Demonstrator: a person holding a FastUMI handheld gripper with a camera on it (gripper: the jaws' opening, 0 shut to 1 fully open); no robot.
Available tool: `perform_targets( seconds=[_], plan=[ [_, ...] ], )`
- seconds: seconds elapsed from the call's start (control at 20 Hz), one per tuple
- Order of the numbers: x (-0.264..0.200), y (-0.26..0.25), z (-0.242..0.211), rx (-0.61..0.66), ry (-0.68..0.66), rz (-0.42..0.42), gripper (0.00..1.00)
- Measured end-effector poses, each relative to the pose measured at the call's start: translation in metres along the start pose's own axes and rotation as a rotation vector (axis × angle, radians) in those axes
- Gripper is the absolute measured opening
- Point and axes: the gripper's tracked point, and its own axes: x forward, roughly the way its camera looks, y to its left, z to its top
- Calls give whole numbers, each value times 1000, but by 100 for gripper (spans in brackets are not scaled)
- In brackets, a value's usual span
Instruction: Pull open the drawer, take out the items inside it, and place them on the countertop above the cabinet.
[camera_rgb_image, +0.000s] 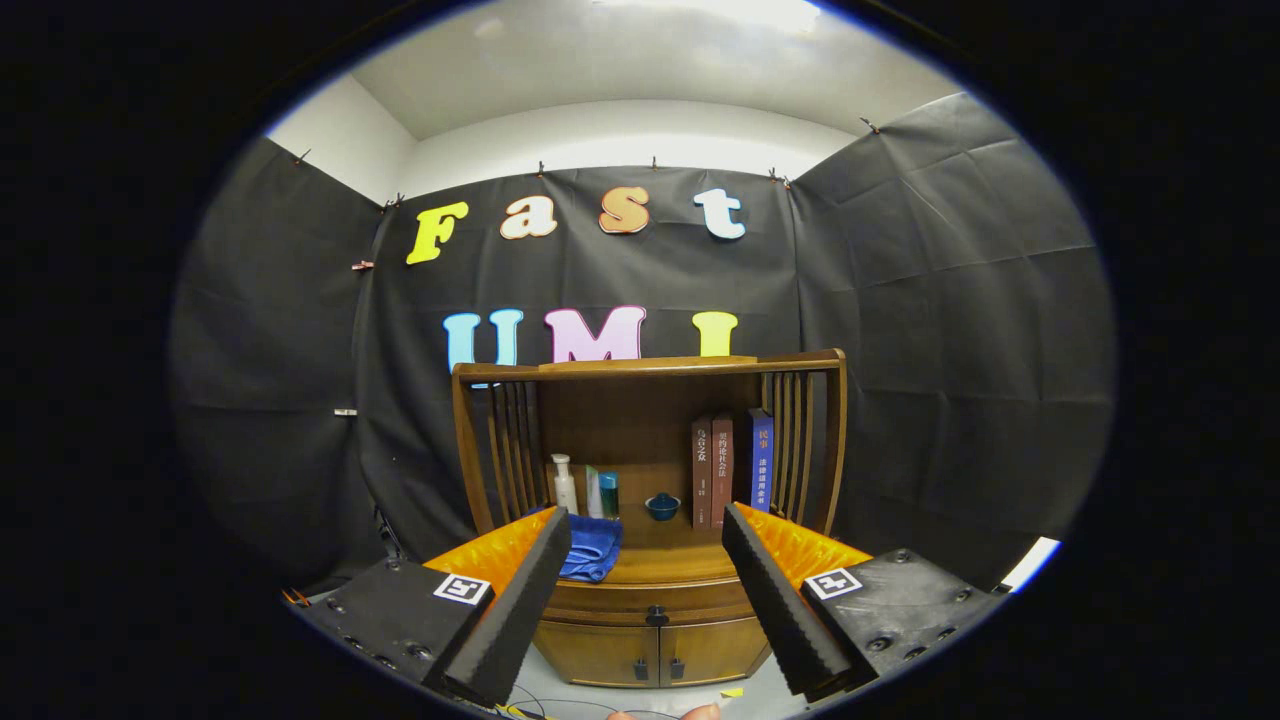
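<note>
The gripper (647, 590), jaws wide apart (holding nothing), faces the closed drawer (650, 598), whose front runs crosswise.

Ahead of my gripper (648, 600), fingers spread wide on nothing, I see the cabinet (650, 640). On its countertop (660, 565): towel (590, 548) left, bottle (565, 484) behind it, bowl (662, 506) centre, books (732, 470) right.
</note>
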Motion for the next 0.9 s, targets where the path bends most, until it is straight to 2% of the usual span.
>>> perform_targets(
  seconds=[0.45, 0.75, 0.9],
  plan=[
    [2, 2, -4, -11, 3, 6, 98],
    [14, 2, -44, 14, 8, 14, 98],
    [24, -1, -76, 10, -36, 23, 98]
  ],
)
